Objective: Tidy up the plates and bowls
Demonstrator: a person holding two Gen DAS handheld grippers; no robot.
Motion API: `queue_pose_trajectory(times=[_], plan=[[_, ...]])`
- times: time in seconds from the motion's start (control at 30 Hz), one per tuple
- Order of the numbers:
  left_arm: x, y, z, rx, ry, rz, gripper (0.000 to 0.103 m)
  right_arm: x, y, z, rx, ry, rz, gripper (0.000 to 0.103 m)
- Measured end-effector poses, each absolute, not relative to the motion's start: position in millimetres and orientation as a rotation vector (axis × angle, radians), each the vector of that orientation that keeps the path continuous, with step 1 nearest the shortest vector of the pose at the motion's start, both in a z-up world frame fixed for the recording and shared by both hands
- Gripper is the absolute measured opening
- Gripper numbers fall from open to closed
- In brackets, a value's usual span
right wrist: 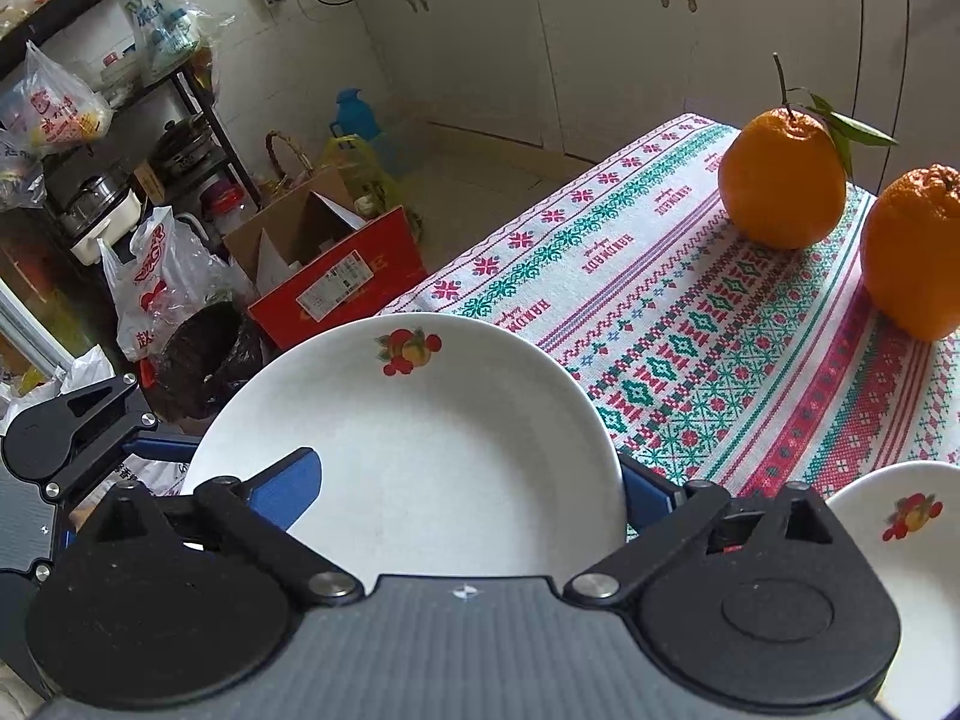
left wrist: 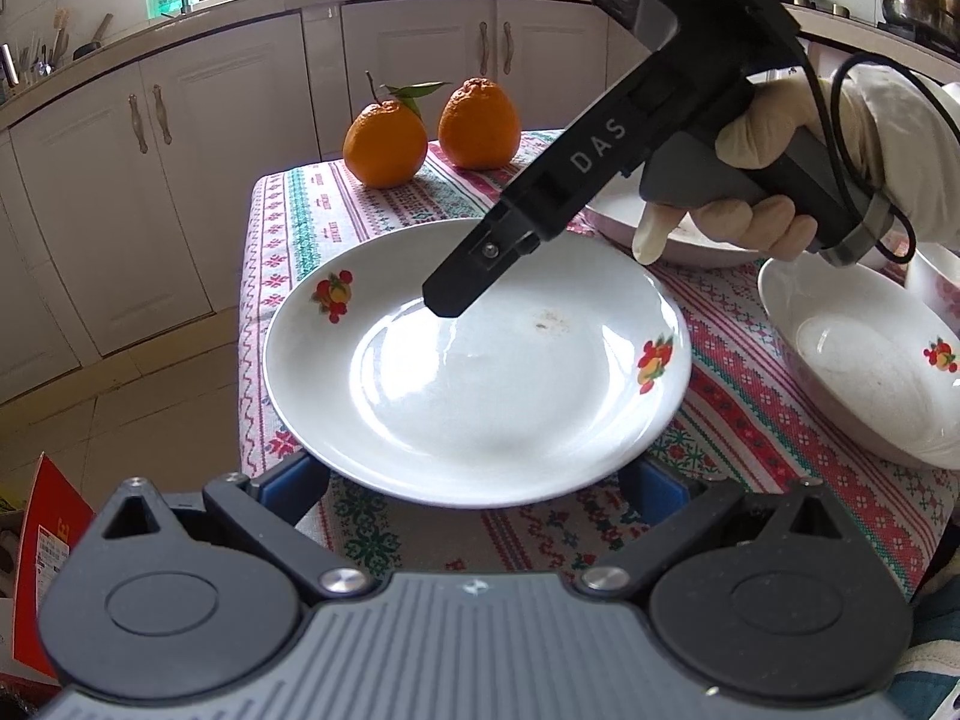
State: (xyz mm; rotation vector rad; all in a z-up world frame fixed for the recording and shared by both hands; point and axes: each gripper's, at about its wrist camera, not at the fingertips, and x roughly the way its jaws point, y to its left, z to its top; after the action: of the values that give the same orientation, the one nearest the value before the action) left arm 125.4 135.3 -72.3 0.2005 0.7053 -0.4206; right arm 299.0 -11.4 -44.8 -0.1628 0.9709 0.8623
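Taking the plate [left wrist: 474,360] as landmark: it lies on the desk [left wrist: 372,204] at its near left corner, rim jutting past the edge. The left gripper [left wrist: 474,480] sits at the plate's near rim, fingers spread wide to either side and seemingly under it, pads not pressing. The right gripper [right wrist: 468,489] comes in from the plate's right, over its far rim, jaws fully apart, holding nothing. Right of the plate stands a bowl [left wrist: 864,360], nearer the right hand [left wrist: 774,180]; two oranges [left wrist: 432,132] sit beyond the plate.
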Motion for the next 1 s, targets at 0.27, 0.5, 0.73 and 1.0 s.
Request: queue_pose_trajectory(times=[0.27, 0.5, 0.73, 1.0], plan=[[102.3, 133.3, -62.8, 0.195, 0.713, -0.396, 0.102, 267.1, -33.0, -16.0, -0.17, 0.912, 0.807, 0.103], [76.0, 122.3, -50.9, 0.184, 0.685, -0.399, 0.102, 219.2, -59.3, 6.8, -0.149, 0.852, 0.745, 0.103], [51.3, 96.9, -47.1, 0.19, 0.656, -0.436, 0.102, 161.9, -98.1, 23.8, -0.125, 0.777, 0.659, 0.103], [30.2, 61.1, -53.8, 0.217, 0.626, -0.504, 0.102, 105.6, -152.3, 18.0, -0.093, 0.741, 0.517, 0.103]])
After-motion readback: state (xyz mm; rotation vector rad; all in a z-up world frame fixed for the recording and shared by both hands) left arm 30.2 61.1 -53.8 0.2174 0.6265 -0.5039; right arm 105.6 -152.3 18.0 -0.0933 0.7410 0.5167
